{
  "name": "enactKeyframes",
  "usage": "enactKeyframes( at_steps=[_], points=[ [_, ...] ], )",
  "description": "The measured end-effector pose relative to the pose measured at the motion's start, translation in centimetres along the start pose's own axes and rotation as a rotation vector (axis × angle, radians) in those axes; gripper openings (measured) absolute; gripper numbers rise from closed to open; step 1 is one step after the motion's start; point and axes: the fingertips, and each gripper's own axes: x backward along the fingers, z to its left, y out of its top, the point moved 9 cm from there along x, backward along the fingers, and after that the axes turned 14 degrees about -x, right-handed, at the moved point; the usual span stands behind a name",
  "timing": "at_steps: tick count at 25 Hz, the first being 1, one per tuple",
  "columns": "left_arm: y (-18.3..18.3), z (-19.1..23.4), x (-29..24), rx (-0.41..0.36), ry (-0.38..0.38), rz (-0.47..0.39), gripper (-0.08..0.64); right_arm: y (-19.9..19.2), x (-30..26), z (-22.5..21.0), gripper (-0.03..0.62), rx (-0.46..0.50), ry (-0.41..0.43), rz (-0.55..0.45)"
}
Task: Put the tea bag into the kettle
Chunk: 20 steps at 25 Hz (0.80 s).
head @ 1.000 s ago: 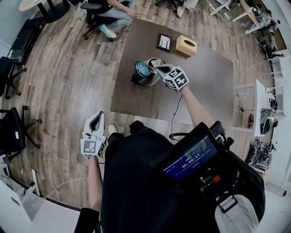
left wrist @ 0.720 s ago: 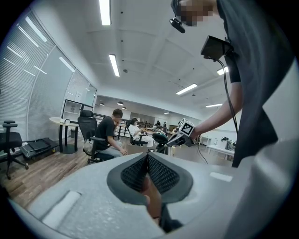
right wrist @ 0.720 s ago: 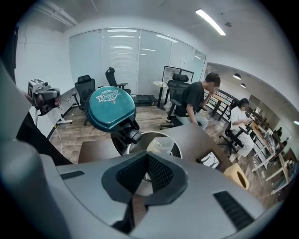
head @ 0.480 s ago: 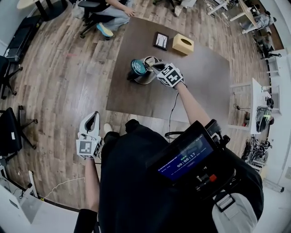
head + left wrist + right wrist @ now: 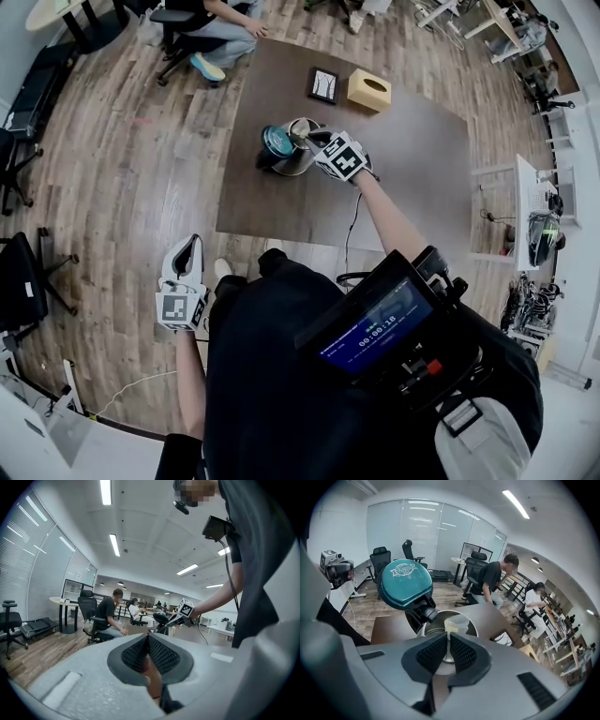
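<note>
Clamped in the right gripper (image 5: 448,637): the tea bag (image 5: 456,622). Jaws closed to a thin slit, pinching the near edge of the bag.

Appearance of the tea bag: small pouch, pale yellow, translucent, slightly crumpled, standing clear beyond the jaw tips.

Position: directly in line with the open mouth of the kettle (image 5: 425,628), framed by the round steel rim against the dark interior. Above or below rim level: not determinable. Tipped back and upright behind the opening: the teal lid (image 5: 405,583), round, with an embossed emblem on its face, carried on a black hinge.

In the head view, right gripper (image 5: 315,142) extended over the brown table (image 5: 412,178), tips at the kettle (image 5: 298,161) toward the table's left side, lid (image 5: 277,141) just left of the tips. Tea bag too small to make out there. Farther back on the table, well apart from the kettle: a yellow tissue box (image 5: 368,90) and a dark square frame (image 5: 324,84), side by side.

Down at the person's left side, over the wood floor (image 5: 122,187), off the table: the left gripper (image 5: 191,249). In the left gripper view, pads pressed fully together, nothing between them.
</note>
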Motion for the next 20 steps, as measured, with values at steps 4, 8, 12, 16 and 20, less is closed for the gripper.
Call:
enactKeyframes(
  at_steps=[4,8,12,16,20],
  points=[
    [-0.1,-0.1,-0.2,-0.002,-0.016,0.001,0.002,0.1,0.2,0.0,0.039,-0.013,-0.007,-0.008],
    [-0.1,0.0,-0.5,-0.001,-0.03,0.002,0.002,0.6,0.5,0.1,0.099,-0.029,-0.006,-0.022],
    [0.2,0.3,-1.3,-0.012,-0.048,-0.009,0.002,1.4,1.7,-0.1,0.1,-0.049,-0.033,-0.108],
    [0.8,0.4,-1.7,-0.018,-0.091,-0.027,0.002,2.4,5.7,1.3,0.098,-0.158,-0.042,-0.361],
    [2.0,-0.3,-2.0,-0.046,-0.154,-0.046,0.002,1.2,11.7,5.3,0.031,-0.263,-0.02,-0.637]
  ],
)
